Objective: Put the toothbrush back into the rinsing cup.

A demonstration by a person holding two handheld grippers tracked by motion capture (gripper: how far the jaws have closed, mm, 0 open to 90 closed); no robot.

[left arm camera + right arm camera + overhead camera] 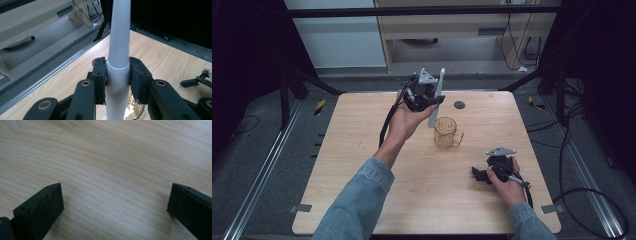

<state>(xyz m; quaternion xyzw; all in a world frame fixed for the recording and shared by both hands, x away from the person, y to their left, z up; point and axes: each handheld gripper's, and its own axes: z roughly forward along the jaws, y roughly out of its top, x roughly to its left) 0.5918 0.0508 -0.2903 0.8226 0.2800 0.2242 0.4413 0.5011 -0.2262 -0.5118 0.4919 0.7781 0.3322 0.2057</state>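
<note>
White plastic is what the left gripper has hold of: a long, tapering stick, its jaws pressed tight on either side of the thicker part, as the left gripper view shows; the stick stands nearly upright, tilted a little, its narrow end pointing up and away from the person and its lower end reaching down just beside the rim of an amber glass mug; whether that end is already inside the mug or only in front of it I cannot tell from the high view, though the left gripper view shows glass right under the jaws; the mug stands upright near the middle of the wooden table, handle turned toward the person's right; the right gripper rests low on the table, well apart from the mug, jaws spread wide with nothing between them but bare wood; a small dark disc lies on the table beyond the mug

My reading is that the step in hand is bringing the stick to the mug, to stand it in or stir with it; the next move would call for lowering the tip straight down through the mouth without knocking the rim, since light glass could tip or slide; the idle right gripper might steady the mug by its handle
</note>
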